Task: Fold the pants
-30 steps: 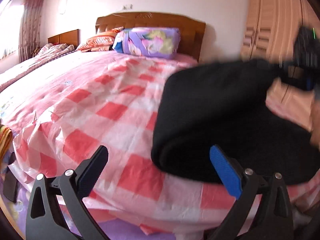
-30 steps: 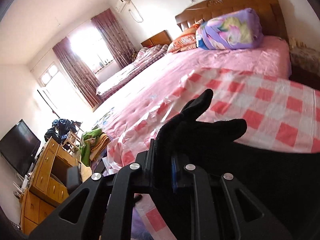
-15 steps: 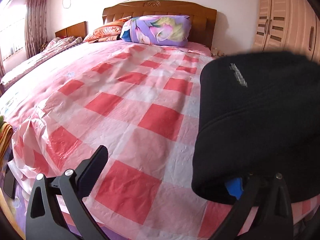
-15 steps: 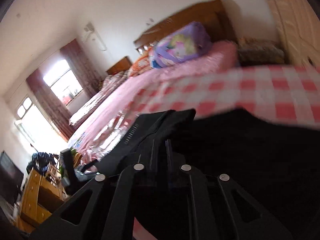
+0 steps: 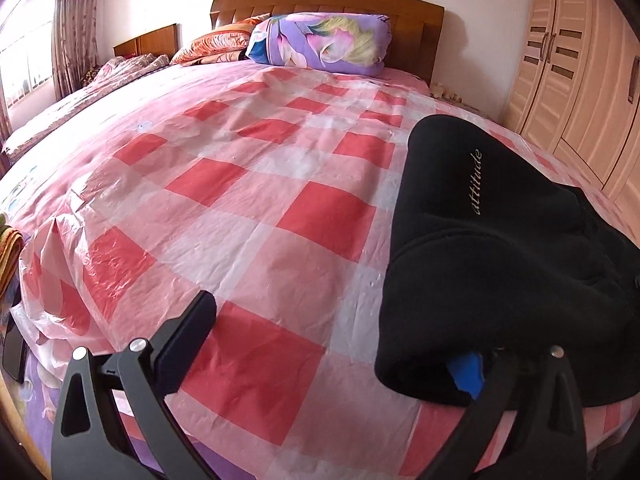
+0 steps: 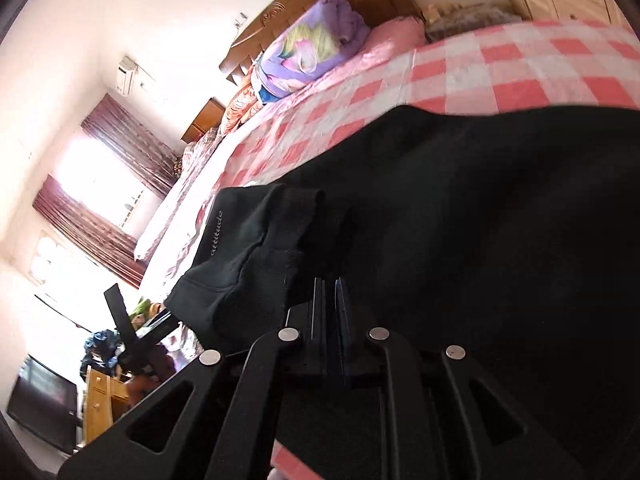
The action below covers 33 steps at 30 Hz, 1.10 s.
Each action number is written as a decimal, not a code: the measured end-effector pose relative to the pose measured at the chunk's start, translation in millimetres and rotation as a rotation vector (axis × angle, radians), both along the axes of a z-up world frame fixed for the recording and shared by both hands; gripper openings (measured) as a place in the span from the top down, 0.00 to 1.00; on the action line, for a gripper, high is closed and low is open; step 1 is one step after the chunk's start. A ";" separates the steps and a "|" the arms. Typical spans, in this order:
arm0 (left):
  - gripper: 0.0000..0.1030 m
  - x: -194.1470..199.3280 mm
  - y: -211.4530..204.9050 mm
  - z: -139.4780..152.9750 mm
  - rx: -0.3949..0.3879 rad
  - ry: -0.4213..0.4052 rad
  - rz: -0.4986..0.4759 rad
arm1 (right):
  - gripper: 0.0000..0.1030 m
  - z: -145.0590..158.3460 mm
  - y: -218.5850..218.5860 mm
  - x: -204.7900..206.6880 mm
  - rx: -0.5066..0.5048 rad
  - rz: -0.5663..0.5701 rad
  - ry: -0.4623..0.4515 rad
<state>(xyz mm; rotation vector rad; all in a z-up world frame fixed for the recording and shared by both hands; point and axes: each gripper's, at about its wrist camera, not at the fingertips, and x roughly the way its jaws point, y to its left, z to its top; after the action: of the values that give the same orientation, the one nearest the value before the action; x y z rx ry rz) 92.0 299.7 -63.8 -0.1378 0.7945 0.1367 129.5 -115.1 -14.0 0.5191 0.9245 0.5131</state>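
Over the checked bed [image 5: 256, 184], the black pants [image 5: 492, 248] had swung across in the last second and now lay doubled near its right edge. The right gripper [image 6: 330, 300] stayed clenched on the fabric; the left gripper [image 5: 336, 344] gaped wide, one finger under the fold, so that fold looked nearly laid.

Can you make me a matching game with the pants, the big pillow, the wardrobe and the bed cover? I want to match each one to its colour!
Things:
1. pants
2. big pillow
3. wardrobe
4. bed cover

Colours:
A. pale wood
B. red and white checks
C. black
D. purple with flowers

Pairs: 1-C, 2-D, 3-A, 4-B
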 end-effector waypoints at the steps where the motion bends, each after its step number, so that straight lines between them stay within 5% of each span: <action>1: 0.02 -0.5 -0.8 0.1 0.007 -0.001 -0.001 | 0.85 -5.5 -1.2 0.5 0.027 0.008 0.030; 4: 0.01 -2.9 -4.7 1.2 0.043 -0.010 -0.007 | 0.84 -16.8 -0.9 -2.0 0.067 0.010 0.077; 9: 0.01 -8.7 -15.1 3.2 0.128 -0.034 -0.018 | 0.83 -30.0 11.9 -1.3 -0.046 0.028 0.095; 11: 0.01 -11.6 -21.1 5.1 0.172 -0.041 -0.023 | 0.44 -28.5 16.7 -1.0 0.030 0.087 0.054; 12: 0.01 -13.7 -24.9 6.6 0.194 -0.038 -0.030 | 0.12 -25.3 21.4 -2.2 0.057 0.123 0.030; 13: 0.01 -16.7 -27.5 8.2 0.206 -0.035 -0.043 | 0.04 -17.4 31.7 -6.1 0.032 0.156 0.011; 20: 0.01 -52.9 -55.0 29.9 0.292 -0.086 -0.175 | 0.04 -23.2 31.4 -0.8 0.135 0.105 0.060; 23: 0.01 -43.0 -52.7 25.3 0.274 -0.063 -0.164 | 0.04 -25.2 35.6 9.8 0.206 0.138 0.090; 30: 0.01 -20.2 -32.6 5.6 0.204 -0.009 -0.100 | 0.04 -24.4 87.2 47.3 0.137 0.239 0.112; 32: 0.01 -17.4 -31.6 7.6 0.214 -0.014 -0.095 | 0.15 -25.8 102.2 53.8 0.044 0.223 0.107; 33: 0.01 -15.8 -31.8 8.0 0.221 -0.014 -0.097 | 0.42 -24.3 101.9 53.1 -0.002 0.207 0.089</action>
<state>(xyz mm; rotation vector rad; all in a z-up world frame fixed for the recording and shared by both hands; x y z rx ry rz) 76.1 267.9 -55.7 0.1082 0.7655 0.1303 182.6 -13.2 -38.3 0.4494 1.0704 0.6800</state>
